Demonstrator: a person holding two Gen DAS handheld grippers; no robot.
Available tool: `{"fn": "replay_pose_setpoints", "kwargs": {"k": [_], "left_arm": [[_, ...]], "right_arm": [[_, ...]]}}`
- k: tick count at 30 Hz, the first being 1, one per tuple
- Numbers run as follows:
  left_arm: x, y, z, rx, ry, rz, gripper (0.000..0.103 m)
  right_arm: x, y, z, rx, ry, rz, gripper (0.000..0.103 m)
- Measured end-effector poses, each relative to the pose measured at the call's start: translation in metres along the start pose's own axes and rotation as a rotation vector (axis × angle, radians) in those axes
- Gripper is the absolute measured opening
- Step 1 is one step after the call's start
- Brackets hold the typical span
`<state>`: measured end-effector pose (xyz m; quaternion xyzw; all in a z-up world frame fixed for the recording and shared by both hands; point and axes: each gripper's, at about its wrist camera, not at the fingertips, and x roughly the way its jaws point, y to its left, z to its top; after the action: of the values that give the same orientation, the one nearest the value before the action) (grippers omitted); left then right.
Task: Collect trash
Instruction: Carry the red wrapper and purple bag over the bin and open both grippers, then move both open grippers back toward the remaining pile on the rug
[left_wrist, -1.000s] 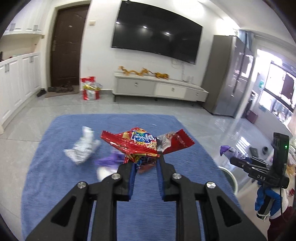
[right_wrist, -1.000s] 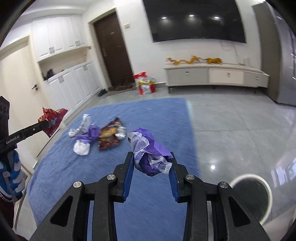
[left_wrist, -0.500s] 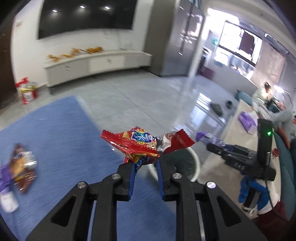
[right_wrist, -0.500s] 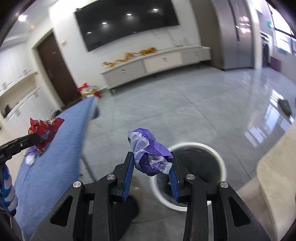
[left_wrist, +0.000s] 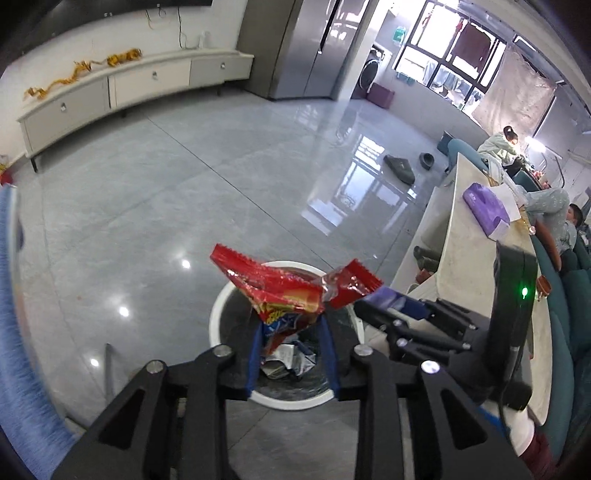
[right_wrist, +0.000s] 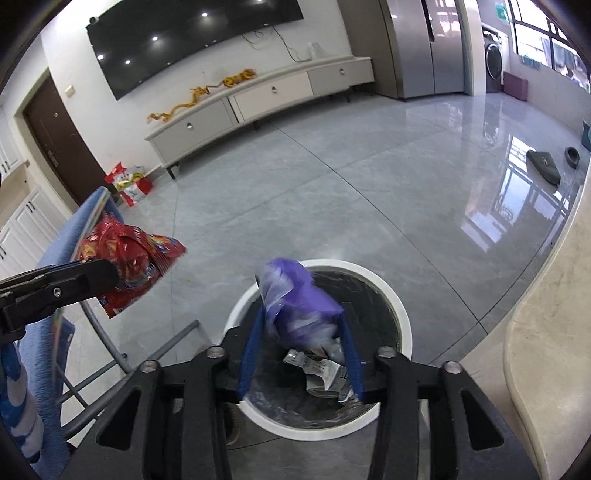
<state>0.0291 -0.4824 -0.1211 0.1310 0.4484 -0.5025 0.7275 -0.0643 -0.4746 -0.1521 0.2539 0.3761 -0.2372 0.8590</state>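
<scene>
A white-rimmed trash bin (left_wrist: 218, 317) (right_wrist: 402, 321) stands on the grey floor, with crumpled wrappers (left_wrist: 288, 362) (right_wrist: 325, 369) inside. My left gripper (left_wrist: 291, 325) hangs above it. Its jaws are opening, and a red snack wrapper (left_wrist: 280, 291) (right_wrist: 129, 266) sits tipped and loose between the blue pads. My right gripper (right_wrist: 301, 314) (left_wrist: 365, 308) is over the same bin. Its jaws are opening too, and a blurred purple plastic wad (right_wrist: 299, 306) is slipping between its pads.
The blue-covered table edge (left_wrist: 14, 332) (right_wrist: 74, 229) and its metal legs (right_wrist: 103, 350) are on the left. A beige counter (left_wrist: 472, 240) (right_wrist: 546, 332) with a purple tissue pack (left_wrist: 484, 210) runs along the right, with seated people (left_wrist: 554, 214) behind it. Slippers (left_wrist: 399, 168) lie on the floor.
Both grippers swung off the blue table, came down and tilted over the bin. Their jaws have widened; the red wrapper has tipped downward and the purple wad has begun to slip.
</scene>
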Motion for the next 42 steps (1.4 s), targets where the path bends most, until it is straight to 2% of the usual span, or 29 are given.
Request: {"fn": "replay_pose_setpoints", "kwargs": {"k": [2,7,12,15,18,28,33,42], "left_arm": [[0.008,0.005,0.001,-0.019,0.011,-0.024,0.050],[0.014,0.007,0.005,-0.047,0.012,-0.060,0.052],[-0.007,0.008,-0.002,-0.037,-0.012,-0.060,0.052],[-0.033,0.008,-0.010,-0.022,-0.056,-0.004,0.053],[-0.064,0.009,-0.018,0.002,-0.108,0.086,0.053],[-0.182,0.030,-0.072,0.006,-0.252,0.380,0.056],[-0.233,0.049,-0.100,-0.021,-0.317,0.474,0.059],[-0.304,0.076,-0.141,-0.108,-0.414,0.566,0.069]], "right_arm": [[0.003,-0.003,-0.002,0.007,0.007,-0.011,0.050],[0.007,-0.011,-0.005,0.021,0.018,-0.029,0.051],[-0.005,-0.010,-0.007,0.031,0.005,-0.042,0.052],[-0.019,-0.005,-0.006,0.030,-0.011,-0.040,0.052],[-0.037,0.005,-0.004,0.016,-0.038,-0.025,0.052],[-0.099,0.074,-0.008,-0.089,-0.128,0.062,0.055],[-0.120,0.113,-0.015,-0.156,-0.148,0.096,0.056],[-0.142,0.175,-0.024,-0.249,-0.152,0.133,0.058]]}}
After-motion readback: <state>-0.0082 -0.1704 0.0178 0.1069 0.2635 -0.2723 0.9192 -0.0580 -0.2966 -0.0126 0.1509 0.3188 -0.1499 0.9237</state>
